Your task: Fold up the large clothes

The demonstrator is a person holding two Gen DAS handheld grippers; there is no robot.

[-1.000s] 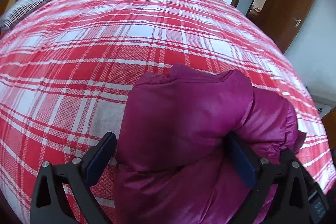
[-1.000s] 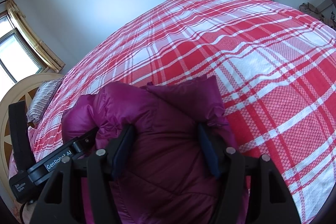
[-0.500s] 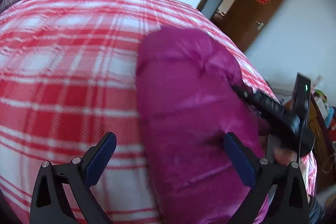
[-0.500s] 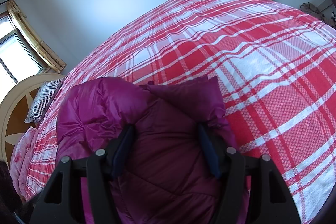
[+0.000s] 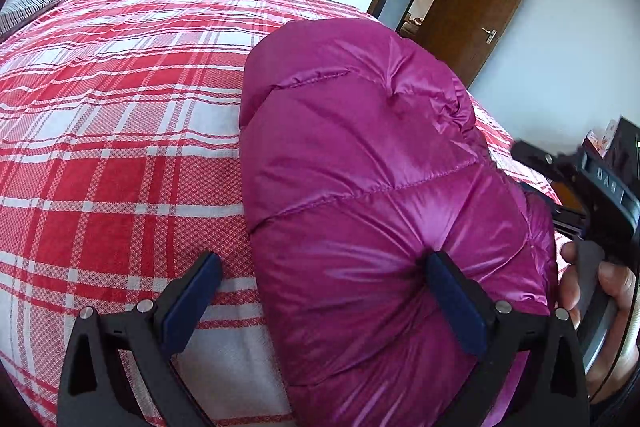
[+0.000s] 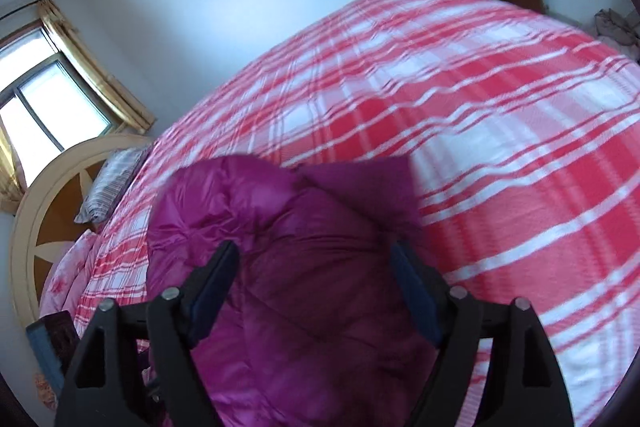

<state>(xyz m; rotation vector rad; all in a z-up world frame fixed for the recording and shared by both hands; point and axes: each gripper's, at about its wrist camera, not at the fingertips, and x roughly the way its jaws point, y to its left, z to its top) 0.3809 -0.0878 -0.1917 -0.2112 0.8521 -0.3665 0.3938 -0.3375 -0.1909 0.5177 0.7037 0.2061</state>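
Note:
A magenta quilted down jacket (image 5: 360, 187) lies bundled on a red and white plaid bed (image 5: 100, 147). My left gripper (image 5: 320, 295) is open, its jaws wide; the right finger (image 5: 452, 299) presses into the jacket's side, the left finger (image 5: 188, 295) is over the bedsheet. In the right wrist view the jacket (image 6: 288, 267) fills the space between the fingers of my right gripper (image 6: 316, 283), which is open with the padded fabric bulging between the jaws. The right gripper's body and the hand holding it show in the left wrist view (image 5: 600, 227).
A brown door (image 5: 480, 7) stands open at the far right of the room. A striped pillow (image 6: 112, 187) and a round wooden headboard (image 6: 48, 211) are at the bed's head, with a curtained window (image 6: 48, 99) behind. Plaid sheet stretches left of the jacket.
The left gripper swung round to the jacket's left side and now looks toward the door. The right gripper is moving; its view is blurred and tilted. The jacket bundle is puffed higher.

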